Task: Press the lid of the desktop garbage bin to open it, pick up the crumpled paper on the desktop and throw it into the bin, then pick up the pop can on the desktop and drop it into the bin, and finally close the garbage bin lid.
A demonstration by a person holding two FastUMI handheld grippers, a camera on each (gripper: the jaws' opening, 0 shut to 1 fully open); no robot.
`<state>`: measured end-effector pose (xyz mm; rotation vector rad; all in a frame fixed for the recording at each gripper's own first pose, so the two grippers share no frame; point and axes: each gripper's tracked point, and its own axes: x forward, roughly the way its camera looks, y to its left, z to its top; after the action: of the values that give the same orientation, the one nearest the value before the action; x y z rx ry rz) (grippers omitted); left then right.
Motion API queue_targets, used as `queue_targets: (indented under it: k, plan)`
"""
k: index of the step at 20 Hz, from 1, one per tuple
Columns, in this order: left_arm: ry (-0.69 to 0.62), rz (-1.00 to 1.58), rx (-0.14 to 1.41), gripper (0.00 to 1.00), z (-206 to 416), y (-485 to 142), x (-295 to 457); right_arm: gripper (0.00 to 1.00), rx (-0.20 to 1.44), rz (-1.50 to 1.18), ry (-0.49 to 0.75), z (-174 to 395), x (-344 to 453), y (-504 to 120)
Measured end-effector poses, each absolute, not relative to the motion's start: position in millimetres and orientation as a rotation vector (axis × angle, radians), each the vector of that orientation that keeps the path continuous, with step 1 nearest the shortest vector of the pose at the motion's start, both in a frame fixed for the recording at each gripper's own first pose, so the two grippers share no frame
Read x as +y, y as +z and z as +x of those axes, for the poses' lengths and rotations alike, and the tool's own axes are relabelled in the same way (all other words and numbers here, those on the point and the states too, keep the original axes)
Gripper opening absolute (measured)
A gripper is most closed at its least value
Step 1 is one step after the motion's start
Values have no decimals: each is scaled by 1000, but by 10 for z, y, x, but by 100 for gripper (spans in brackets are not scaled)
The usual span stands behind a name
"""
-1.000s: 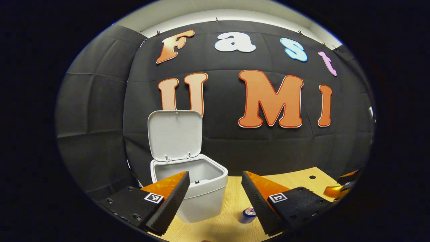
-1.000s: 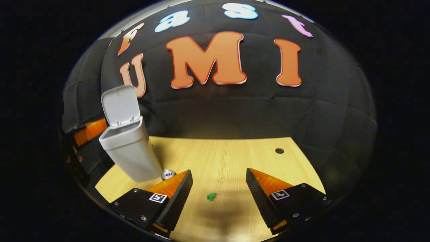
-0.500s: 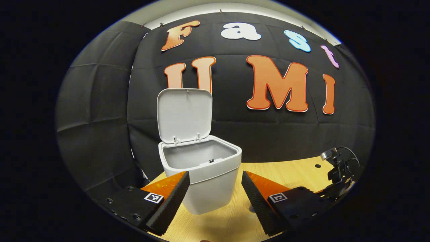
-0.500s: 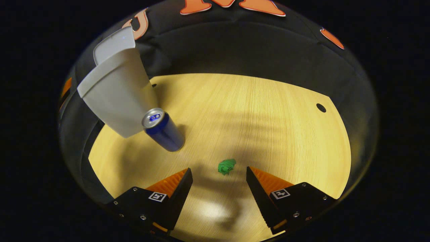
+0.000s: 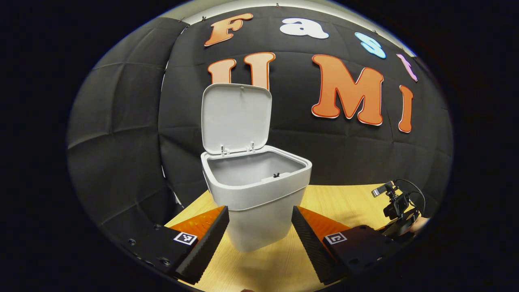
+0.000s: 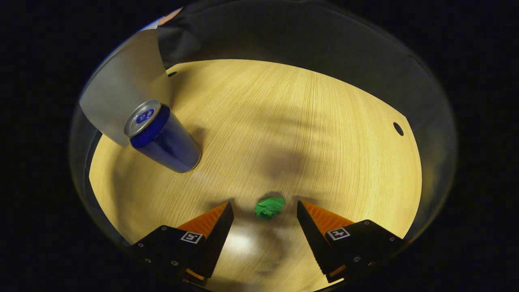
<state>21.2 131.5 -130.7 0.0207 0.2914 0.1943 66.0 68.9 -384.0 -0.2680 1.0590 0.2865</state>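
paper (image 6: 269,206), crumpled and green, is seen on the desktop (image 6: 292,121) between the spread fingers of the right gripper (image 6: 264,213), just ahead of the fingertips and not yet touched. the step in hand is judged to be the pick-up of this ball, since the bin (image 5: 256,194) is already open, its lid (image 5: 236,117) raised upright at the back.

for a good grasp, the right gripper is best lowered until the fingertips are just above the wood, with the ball kept centred between them, a little deeper along the pads than it sits now. the fingers are then to be closed slowly, so that the light paper is squeezed rather than flicked away. a pinch at the very tips is to be avoided, as a small soft ball can be lost there during the carry.

the pop can (image 6: 164,136) is seen standing well to the left of the ball, close in front of the bin wall; it is to be kept clear of on the way to the opening.

the left gripper (image 5: 259,223) is held with its fingers apart and empty, facing the bin's front wall; it is best kept out of the path over the rim.
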Motion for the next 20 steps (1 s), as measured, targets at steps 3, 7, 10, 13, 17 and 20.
queue_targets:
  k: [3, 7, 10, 13, 17, 20]
  plan:
    - [198, 32, 302, 98, 206, -1341, 1403, 81, 1076, -256, 284, 716, 644, -3819]
    - [199, 29, 317, 98, 184, -1390, 1461, 61, 1096, -228, 271, 757, 600, -3775]
    - [203, 31, 323, 98, 180, -1400, 1493, 43, 1089, -238, 260, 766, 581, -3819]
    - [201, 46, 312, 98, 159, -1329, 1499, 30, 1084, -218, 256, 759, 520, -3709]
    - [191, 48, 288, 98, 129, -1205, 1453, 24, 982, -156, 232, 857, 497, -3165]
    - [188, 43, 260, 98, 49, -1057, 1434, 23, 824, -96, 263, 1058, 664, -2364]
